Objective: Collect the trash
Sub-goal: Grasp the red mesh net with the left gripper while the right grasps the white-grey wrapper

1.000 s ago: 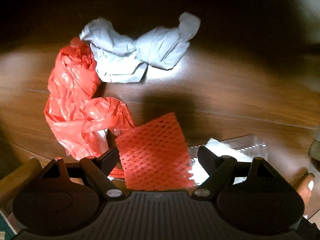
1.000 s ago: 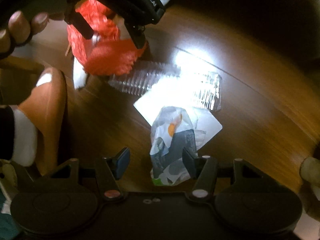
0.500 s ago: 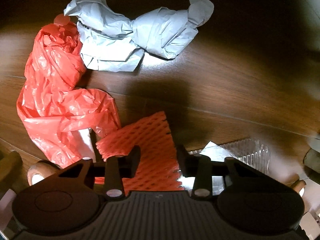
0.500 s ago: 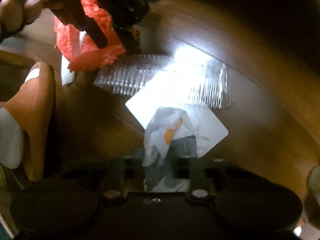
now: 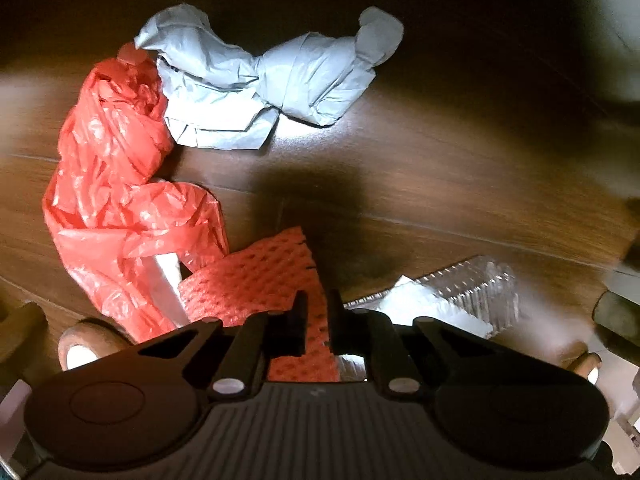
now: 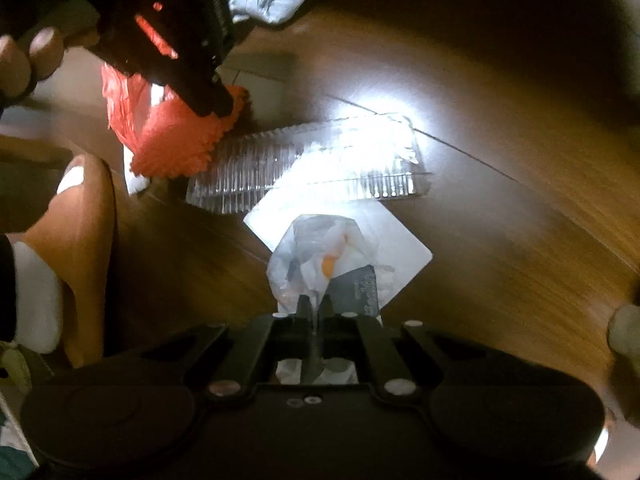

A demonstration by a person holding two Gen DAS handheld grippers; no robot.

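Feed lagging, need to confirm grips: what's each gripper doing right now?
Left gripper: shut on the red foam net.
Right gripper: shut on the crumpled printed wrapper.

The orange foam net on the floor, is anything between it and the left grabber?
Nothing visible is in the way. The left gripper is already shut on the orange foam mesh net. The net's far end touches the crinkled red plastic bag, and the ribbed clear plastic tray lies beside it, not between.
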